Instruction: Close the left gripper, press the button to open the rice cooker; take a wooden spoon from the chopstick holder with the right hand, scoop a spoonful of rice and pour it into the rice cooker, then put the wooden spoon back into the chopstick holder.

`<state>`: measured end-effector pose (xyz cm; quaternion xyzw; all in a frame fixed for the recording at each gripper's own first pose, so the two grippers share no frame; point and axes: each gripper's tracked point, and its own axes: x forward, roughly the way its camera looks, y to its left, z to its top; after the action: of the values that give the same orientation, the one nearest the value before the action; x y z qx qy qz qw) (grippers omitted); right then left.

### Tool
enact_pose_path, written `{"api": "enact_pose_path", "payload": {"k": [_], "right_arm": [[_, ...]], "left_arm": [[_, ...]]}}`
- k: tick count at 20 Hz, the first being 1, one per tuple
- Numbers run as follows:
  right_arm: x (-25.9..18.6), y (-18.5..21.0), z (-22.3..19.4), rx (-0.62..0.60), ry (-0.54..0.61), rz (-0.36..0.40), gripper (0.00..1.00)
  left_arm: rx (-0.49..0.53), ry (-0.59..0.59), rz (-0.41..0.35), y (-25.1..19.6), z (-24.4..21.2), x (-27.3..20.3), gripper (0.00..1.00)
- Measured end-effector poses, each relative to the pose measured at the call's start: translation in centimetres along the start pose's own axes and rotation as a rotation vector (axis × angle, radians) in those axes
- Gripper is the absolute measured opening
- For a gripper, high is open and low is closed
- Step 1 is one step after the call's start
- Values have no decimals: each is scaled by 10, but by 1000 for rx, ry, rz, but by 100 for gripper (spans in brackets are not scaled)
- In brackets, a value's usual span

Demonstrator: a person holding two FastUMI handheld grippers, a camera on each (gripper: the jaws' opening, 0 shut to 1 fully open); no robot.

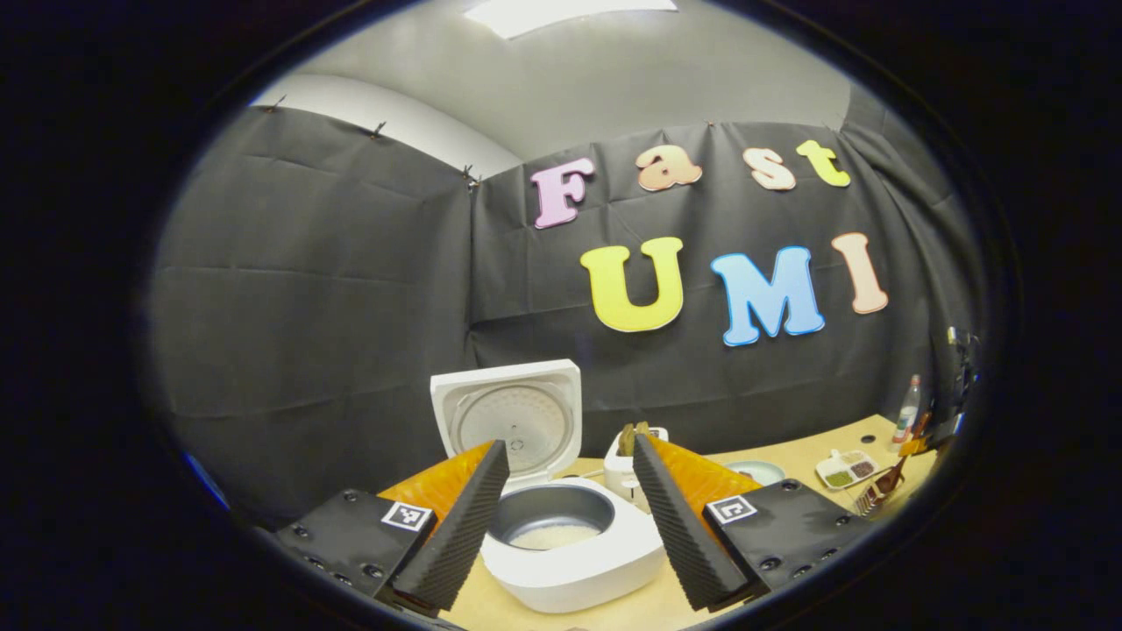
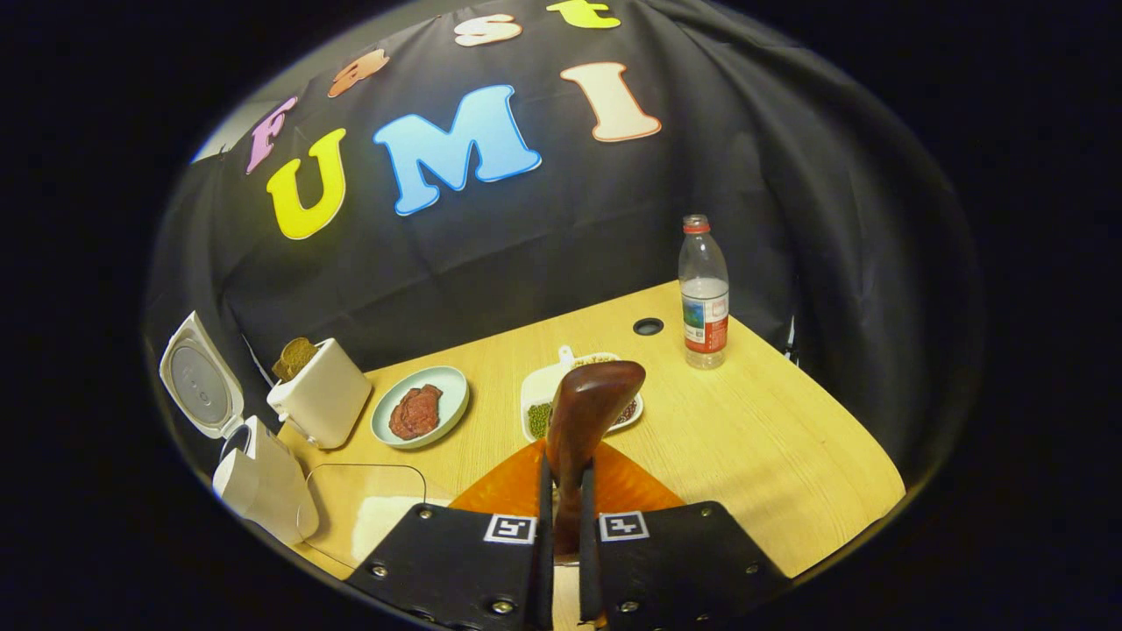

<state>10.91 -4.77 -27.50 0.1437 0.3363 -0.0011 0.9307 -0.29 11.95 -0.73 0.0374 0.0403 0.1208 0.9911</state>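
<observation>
Left tool [image 1: 570, 491]: released, fingers spread wide, nothing between them. It hangs above the near edge of the desk [image 1: 789, 460] and faces the cooker [image 1: 570, 548].

Cooker: lid [image 1: 508, 421] up and upright at the back, inner pot exposed, a pale layer of rice [image 1: 554, 535] on its bottom. In the right gripper view the cooker [image 2: 263, 486] sits at the far left of the desk [image 2: 745, 438], lid [image 2: 200, 377] open.

Right tool [image 2: 561, 491]: clenched on the spoon [image 2: 585, 412], both fingers pressing on the handle. The spoon stands up along the fingers, bowl end uppermost, above the desk. Whether there is rice in the bowl cannot be told from here. In the left gripper view the right tool [image 1: 881, 495] is at the far right edge, small and dim.

Other items on the desk, right gripper view:
- toaster [image 2: 323, 399] with a slice of bread in it, just right of the cooker
- plate [image 2: 421, 407] with a reddish-brown piece of food, right of the toaster
- divided dish [image 2: 539, 403] with green and dark grains, partly hidden behind the spoon
- bottle [image 2: 704, 294] upright near the far right edge, close to a round hole [image 2: 648, 327] in the desk
- clear container [image 2: 368, 508] of white grain at the near left, beside the cooker

Chopstick holder: not identified with certainty.
</observation>
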Motion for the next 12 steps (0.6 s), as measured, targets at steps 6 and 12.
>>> {"api": "enact_pose_path", "payload": {"k": [6,12], "right_arm": [[-31,-10,33,-58,-117,-40,75],[-88,-23,82,-155,-287,-128,100]], "left_arm": [[4,-5,16,10,3,17,100],[10,-4,69,36,19,62,94]]}}
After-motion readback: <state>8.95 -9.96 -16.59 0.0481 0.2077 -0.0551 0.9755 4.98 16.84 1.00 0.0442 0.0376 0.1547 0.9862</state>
